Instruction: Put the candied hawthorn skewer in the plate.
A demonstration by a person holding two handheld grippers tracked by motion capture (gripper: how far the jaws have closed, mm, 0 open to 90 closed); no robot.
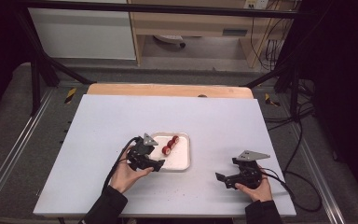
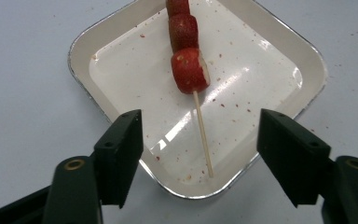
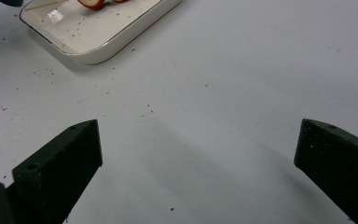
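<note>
White laminate covers the bench (image 1: 121, 121), whose far edge shows a strip of bare wood, and fine reddish crumbs are scattered over its near half. A square white tray (image 1: 182, 161) with rounded corners and a thin metallic rim sits near the middle of the bench, a little toward the near side.

The left hand-held gripper (image 1: 158, 164) is held at the tray's left near edge, pointing right across it. In the left gripper view its jaws stand released and wide apart (image 2: 200, 140), with the tray's near corner (image 2: 98, 42) between them and nothing gripped. The right hand-held gripper (image 1: 220, 178) hovers over bare bench well to the right of the tray, near the front edge, pointing left. Its jaws are likewise spread wide and empty (image 3: 198, 149), with the tray (image 3: 135, 28) ahead at the far left of that view.

A skewer of red fruit pieces (image 1: 170, 144) lies inside the tray, in its far left part. In the left gripper view the pieces (image 2: 189, 70) sit toward the far end and the bare wooden stick (image 2: 203, 135) runs back toward the jaws, its tip resting on the tray floor close to the near rim, touching neither jaw. Small red flecks (image 2: 223, 100) dot the tray floor around it.
</note>
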